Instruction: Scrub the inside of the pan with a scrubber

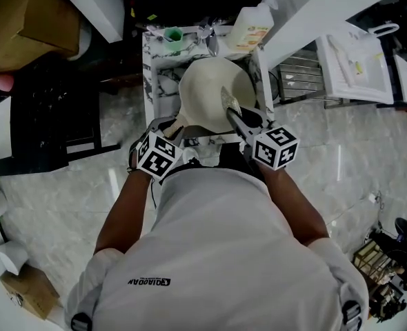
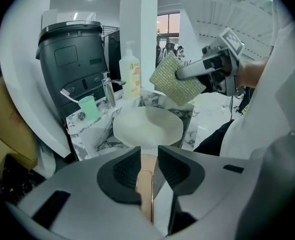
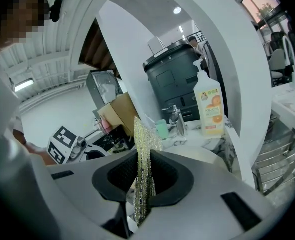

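A cream pan (image 1: 214, 92) sits in the small marble sink (image 1: 155, 71), its tan handle (image 1: 178, 126) pointing toward me. In the left gripper view the pan (image 2: 147, 126) lies just ahead, and the handle (image 2: 146, 171) with its copper loop runs between the jaws of my left gripper (image 2: 148, 154). The pads stand a little apart beside it, so the gripper is open. My right gripper (image 1: 236, 114) is shut on a gold-green mesh scrubber (image 1: 229, 101) held above the pan's right side. The scrubber (image 3: 145, 154) stands upright between the pads of that gripper (image 3: 143, 176).
A soap bottle (image 1: 252, 26), a tap (image 2: 107, 89) and a green cup (image 1: 172, 35) stand at the back of the sink counter. A black bin (image 2: 72, 59) rises behind them. A wire rack (image 1: 300, 67) is to the right, a cardboard box (image 1: 24, 19) far left.
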The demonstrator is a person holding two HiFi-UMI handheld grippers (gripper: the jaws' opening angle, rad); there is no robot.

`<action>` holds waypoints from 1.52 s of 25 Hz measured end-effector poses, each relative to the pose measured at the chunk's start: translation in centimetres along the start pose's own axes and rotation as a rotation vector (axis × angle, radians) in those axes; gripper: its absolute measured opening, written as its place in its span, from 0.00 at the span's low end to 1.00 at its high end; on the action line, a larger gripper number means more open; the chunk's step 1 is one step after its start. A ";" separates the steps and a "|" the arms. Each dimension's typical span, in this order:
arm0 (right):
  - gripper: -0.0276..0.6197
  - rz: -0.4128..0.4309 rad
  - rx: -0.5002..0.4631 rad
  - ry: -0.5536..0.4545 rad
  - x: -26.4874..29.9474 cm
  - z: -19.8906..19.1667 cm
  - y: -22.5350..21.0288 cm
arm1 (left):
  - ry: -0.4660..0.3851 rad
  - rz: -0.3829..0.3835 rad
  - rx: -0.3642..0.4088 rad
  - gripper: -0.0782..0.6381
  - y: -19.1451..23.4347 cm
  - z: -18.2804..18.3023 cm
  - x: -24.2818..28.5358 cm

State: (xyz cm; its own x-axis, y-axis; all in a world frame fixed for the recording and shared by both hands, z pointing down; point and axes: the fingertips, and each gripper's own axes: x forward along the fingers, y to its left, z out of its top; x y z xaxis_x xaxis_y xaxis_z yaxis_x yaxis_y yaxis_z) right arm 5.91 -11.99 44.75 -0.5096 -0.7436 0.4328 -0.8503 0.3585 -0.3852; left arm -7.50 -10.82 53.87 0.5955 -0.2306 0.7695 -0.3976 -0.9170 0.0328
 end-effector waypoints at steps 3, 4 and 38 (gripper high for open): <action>0.16 0.016 -0.020 0.024 1.3 0.1 -0.8 | 0.029 0.000 -0.026 0.28 0.6 -0.9 1.2; 0.16 0.020 -0.021 0.035 1.7 0.0 -1.0 | 0.040 0.002 -0.039 0.29 0.8 -1.2 1.5; 0.18 -0.212 -0.221 0.273 22.3 -6.9 -17.1 | 0.256 -0.115 -0.097 0.38 1.2 -4.8 6.8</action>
State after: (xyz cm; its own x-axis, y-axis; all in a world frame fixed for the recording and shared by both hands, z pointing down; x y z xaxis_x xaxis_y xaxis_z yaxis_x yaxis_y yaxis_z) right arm 8.12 -30.84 66.60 -0.3108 -0.6477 0.6956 -0.9328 0.3483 -0.0925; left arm -7.28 -11.92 62.24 0.4504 -0.0258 0.8924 -0.4096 -0.8941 0.1809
